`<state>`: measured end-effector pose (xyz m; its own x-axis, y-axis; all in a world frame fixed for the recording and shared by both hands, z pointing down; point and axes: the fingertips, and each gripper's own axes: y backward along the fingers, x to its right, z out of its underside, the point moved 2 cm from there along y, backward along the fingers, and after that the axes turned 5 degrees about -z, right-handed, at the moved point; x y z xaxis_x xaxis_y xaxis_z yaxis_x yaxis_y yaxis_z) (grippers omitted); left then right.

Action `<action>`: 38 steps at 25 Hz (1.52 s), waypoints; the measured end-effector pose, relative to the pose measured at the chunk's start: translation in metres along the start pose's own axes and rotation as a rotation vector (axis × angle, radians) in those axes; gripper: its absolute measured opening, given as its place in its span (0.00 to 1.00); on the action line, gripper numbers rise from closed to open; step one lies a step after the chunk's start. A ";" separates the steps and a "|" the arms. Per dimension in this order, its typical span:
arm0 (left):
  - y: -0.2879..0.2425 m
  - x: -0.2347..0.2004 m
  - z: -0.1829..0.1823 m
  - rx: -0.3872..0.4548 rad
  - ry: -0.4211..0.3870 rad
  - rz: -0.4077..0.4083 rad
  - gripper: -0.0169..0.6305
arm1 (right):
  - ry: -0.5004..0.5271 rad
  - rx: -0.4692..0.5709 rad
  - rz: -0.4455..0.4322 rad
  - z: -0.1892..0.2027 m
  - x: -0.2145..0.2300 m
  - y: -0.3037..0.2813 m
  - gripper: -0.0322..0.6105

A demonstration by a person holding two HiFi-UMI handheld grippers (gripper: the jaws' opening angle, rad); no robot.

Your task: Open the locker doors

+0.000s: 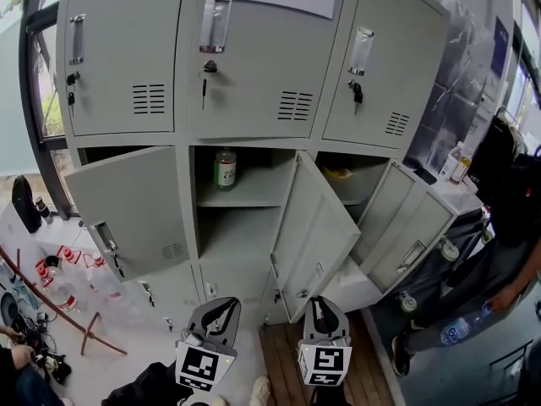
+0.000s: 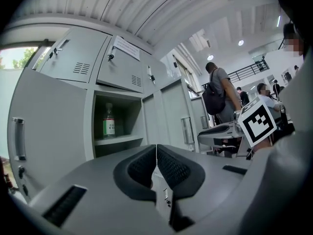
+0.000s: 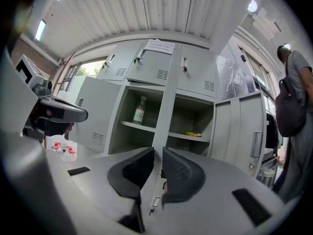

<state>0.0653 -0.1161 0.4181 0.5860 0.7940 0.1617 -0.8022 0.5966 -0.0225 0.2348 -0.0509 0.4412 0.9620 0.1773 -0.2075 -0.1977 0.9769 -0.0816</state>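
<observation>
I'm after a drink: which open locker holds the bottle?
The middle locker: a green-labelled bottle stands on its shelf; the right locker holds something yellow.

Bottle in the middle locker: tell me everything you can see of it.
The bottle is small and clear, glass or plastic by the look of it. It has a green-and-white label around its body and a narrow capped neck. It stands upright on the shelf of the open middle compartment, left of centre, alone there. Only the shelf touches it. The label print is too small to read.
</observation>
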 end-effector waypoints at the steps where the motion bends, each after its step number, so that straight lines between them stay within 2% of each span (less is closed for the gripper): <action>1: -0.004 0.002 0.000 -0.001 0.000 0.005 0.07 | 0.000 -0.001 0.006 0.001 0.005 0.000 0.15; 5: -0.019 0.011 0.001 -0.006 0.004 0.020 0.07 | 0.010 -0.005 0.028 0.006 0.023 -0.001 0.09; 15: -0.056 0.030 0.004 -0.018 0.012 0.048 0.07 | 0.001 -0.013 0.070 0.016 0.066 -0.009 0.07; 21: -0.069 0.036 0.006 -0.026 0.020 0.049 0.07 | -0.005 -0.011 0.075 0.018 0.078 -0.012 0.07; 31: -0.063 0.030 0.002 -0.016 0.020 0.026 0.07 | -0.037 0.004 0.074 0.012 0.075 -0.008 0.07; 38: -0.035 0.009 -0.009 0.014 0.016 -0.026 0.07 | -0.032 0.040 0.019 -0.006 0.039 -0.005 0.07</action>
<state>0.0994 -0.1286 0.4115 0.6084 0.7801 0.1462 -0.7881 0.6156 -0.0051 0.2723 -0.0492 0.4279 0.9638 0.1986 -0.1778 -0.2086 0.9772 -0.0392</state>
